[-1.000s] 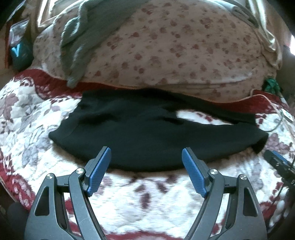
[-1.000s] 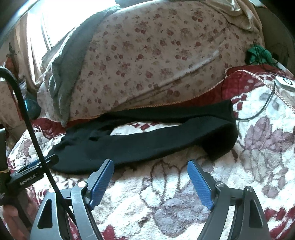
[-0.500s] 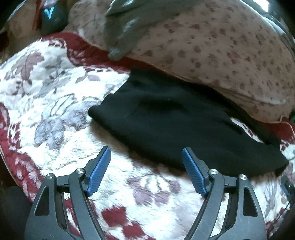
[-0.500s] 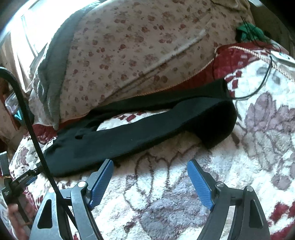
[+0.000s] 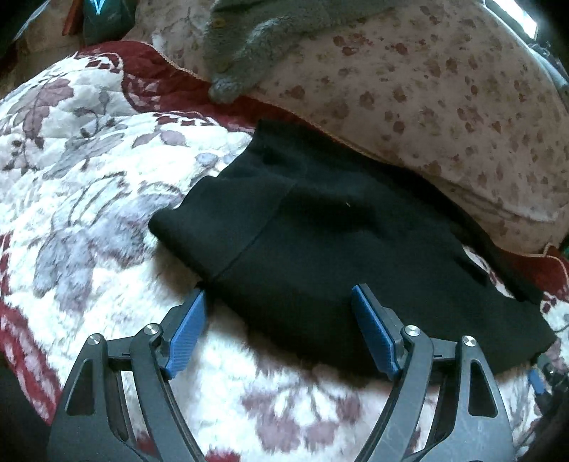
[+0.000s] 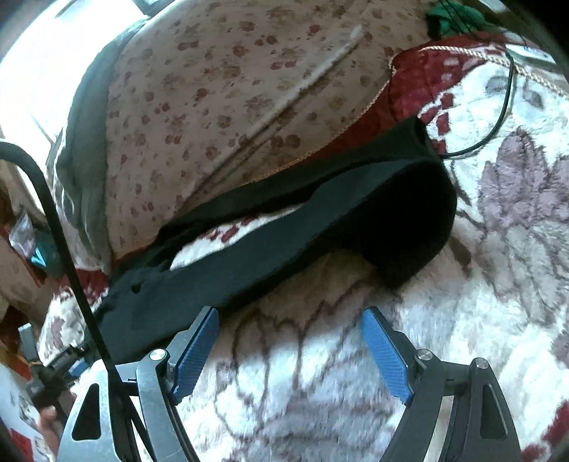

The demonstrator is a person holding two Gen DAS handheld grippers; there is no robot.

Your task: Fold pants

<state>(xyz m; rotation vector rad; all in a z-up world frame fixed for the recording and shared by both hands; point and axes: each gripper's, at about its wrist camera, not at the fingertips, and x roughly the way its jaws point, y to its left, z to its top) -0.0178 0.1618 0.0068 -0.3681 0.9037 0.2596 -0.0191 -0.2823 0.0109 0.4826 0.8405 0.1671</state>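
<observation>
Black pants (image 5: 320, 234) lie flat on a white and red floral quilt (image 5: 81, 184), waistband end to the left. My left gripper (image 5: 279, 302) is open, its blue pads straddling the near edge of the pants by the waistband seam, nothing held. In the right wrist view the pants (image 6: 320, 227) show both legs running right to the hems, with a strip of quilt between them. My right gripper (image 6: 290, 320) is open over the quilt (image 6: 498, 248), just in front of the near leg, its left pad at the fabric edge.
A big floral pillow or duvet (image 5: 426, 89) rises right behind the pants, with a grey knit garment (image 5: 256, 39) draped on it. A thin black cable (image 6: 498, 106) loops on the quilt at the right, near a green item (image 6: 451, 17). A hand and the other gripper (image 6: 49, 391) show at lower left.
Both grippers have moved closer to the pants. The left one swung toward the waistband end and its pads now reach the near edge. Both stay open.
</observation>
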